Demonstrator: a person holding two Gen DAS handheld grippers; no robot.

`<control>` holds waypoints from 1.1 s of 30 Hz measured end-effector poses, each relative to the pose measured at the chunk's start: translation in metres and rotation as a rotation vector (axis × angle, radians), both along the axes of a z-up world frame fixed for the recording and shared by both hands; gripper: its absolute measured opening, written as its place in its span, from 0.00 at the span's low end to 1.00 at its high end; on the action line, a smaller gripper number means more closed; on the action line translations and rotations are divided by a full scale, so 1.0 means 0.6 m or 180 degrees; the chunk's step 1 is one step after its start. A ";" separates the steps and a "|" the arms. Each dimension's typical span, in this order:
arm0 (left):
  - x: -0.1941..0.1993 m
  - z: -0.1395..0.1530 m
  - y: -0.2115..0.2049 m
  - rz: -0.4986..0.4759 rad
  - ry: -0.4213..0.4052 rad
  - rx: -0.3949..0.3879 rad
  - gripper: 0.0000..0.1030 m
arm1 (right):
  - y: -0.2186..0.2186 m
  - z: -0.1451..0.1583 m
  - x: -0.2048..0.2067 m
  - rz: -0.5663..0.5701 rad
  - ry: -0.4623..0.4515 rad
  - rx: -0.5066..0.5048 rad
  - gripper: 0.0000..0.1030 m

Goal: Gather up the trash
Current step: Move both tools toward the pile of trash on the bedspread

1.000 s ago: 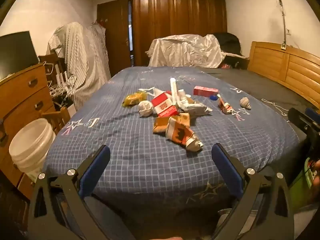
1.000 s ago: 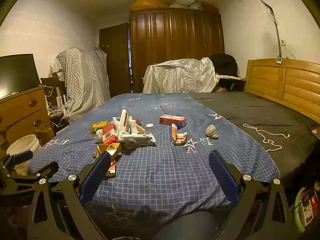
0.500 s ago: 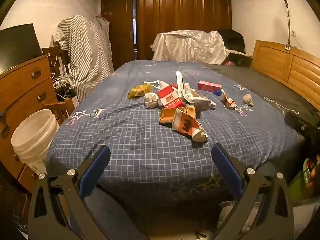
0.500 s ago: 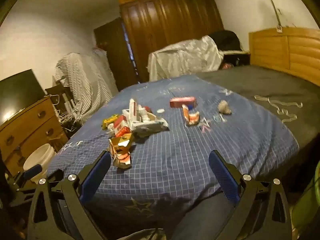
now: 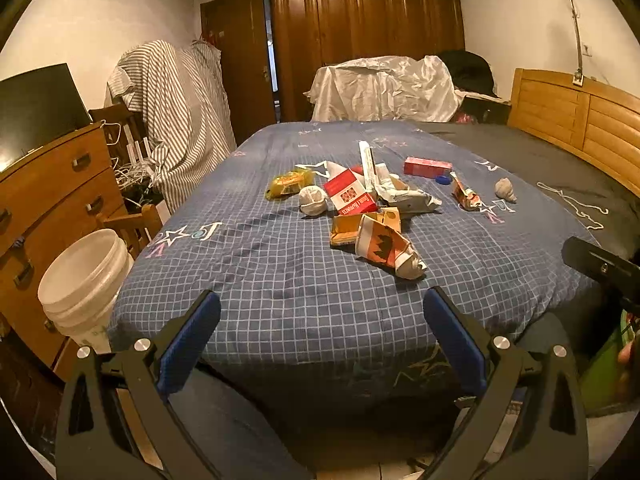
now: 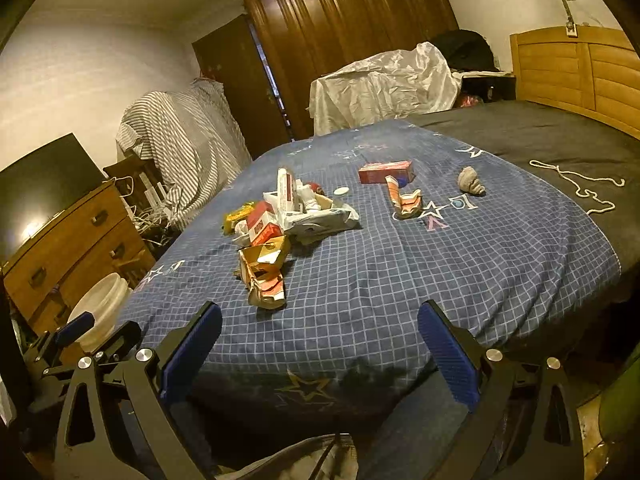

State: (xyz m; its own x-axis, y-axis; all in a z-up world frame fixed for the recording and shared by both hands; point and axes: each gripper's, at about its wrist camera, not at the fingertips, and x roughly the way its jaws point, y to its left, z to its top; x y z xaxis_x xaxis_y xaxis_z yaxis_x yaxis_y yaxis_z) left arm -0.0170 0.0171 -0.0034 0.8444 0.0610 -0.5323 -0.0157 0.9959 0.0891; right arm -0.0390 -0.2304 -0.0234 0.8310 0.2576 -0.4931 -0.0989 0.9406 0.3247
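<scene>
Approach step, nothing being grabbed yet. Left gripper (image 5: 322, 332) and right gripper (image 6: 318, 344) are hovering off the bed's (image 5: 280, 304) near edge, fingers spread wide, both empty. Trash pile (image 5: 360, 208) is lying mid-bed; the crushed carton (image 6: 264, 284) is nearest. Next: reaching forward over the edge, closing on it. Bucket (image 5: 80, 280) is standing left of the bed; clear room above the blanket.

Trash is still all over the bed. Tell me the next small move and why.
Probably reach the left gripper forward to the crushed orange carton: it is the nearest piece on the blanket, both grippers are open and empty, and the white bucket stands on the left.
</scene>
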 end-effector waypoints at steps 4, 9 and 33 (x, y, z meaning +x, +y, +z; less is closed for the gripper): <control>-0.001 -0.002 0.000 0.0004 -0.0010 -0.0014 0.95 | 0.011 0.002 -0.005 0.0072 -0.0040 -0.0071 0.95; -0.001 -0.002 -0.001 0.0008 -0.0007 -0.0006 0.95 | 0.016 0.001 -0.007 0.0078 -0.0022 -0.0118 0.95; 0.011 -0.011 0.008 0.0108 0.0130 0.0046 0.95 | 0.021 -0.010 0.006 0.0108 0.0105 -0.0172 0.95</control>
